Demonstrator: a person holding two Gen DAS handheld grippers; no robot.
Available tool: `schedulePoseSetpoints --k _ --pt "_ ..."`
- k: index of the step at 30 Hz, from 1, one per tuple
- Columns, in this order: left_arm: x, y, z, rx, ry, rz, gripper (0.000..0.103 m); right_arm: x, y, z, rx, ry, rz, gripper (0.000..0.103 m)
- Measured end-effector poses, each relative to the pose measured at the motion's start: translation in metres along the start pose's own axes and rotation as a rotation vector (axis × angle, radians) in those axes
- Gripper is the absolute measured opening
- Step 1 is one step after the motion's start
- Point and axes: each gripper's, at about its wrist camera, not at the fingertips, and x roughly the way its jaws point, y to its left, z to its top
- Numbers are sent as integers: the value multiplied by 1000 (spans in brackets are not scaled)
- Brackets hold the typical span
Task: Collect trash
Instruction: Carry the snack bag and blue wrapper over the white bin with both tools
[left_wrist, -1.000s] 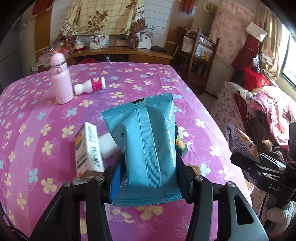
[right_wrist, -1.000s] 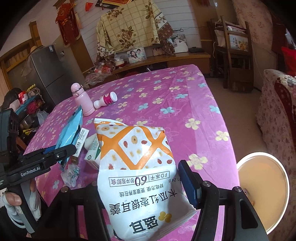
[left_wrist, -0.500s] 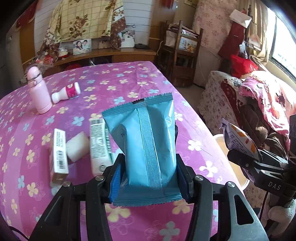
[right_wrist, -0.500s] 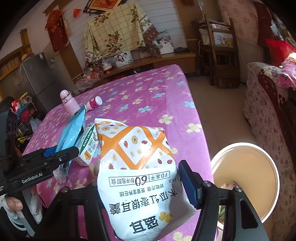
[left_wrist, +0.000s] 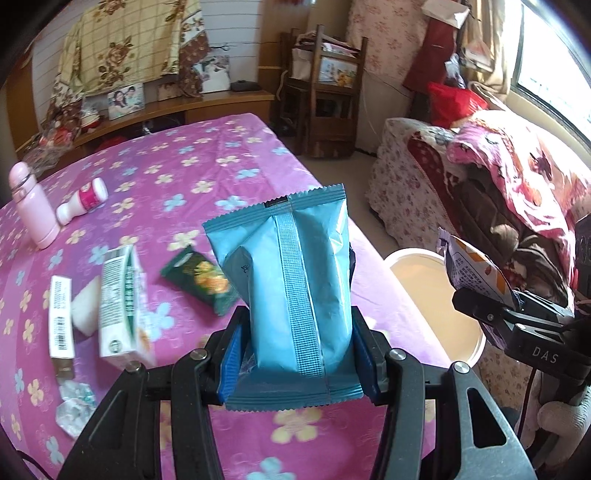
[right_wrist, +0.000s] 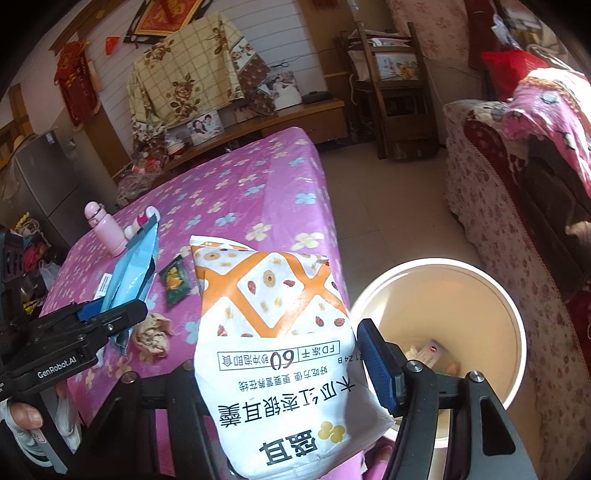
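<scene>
Flowered purple tablecloth (left_wrist: 229, 162), cluttered room

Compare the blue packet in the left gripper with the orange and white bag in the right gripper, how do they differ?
The blue packet is plain, with a ribbed seam down its middle; the orange and white bag carries printed text and a lattice pattern. The packet looks narrower and the bag wider. The packet's top edge is sealed and crimped; the bag's looks torn open. Both are held, one in the left gripper, one in the right gripper, near the cream bin.

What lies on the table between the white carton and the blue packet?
A dark green snack packet lies flat between the white carton and the blue packet, clearest in the left wrist view.
</scene>
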Motion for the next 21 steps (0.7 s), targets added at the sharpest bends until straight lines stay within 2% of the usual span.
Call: schedulePoseSetpoints --k 10,21 --pt "26 -49 2 60 52 -62 54 -3 -47 -10 72 27 -69 65" --pt "56 -91 5 68 113 -168 55 10 -95 -23 164 68 -134 65"
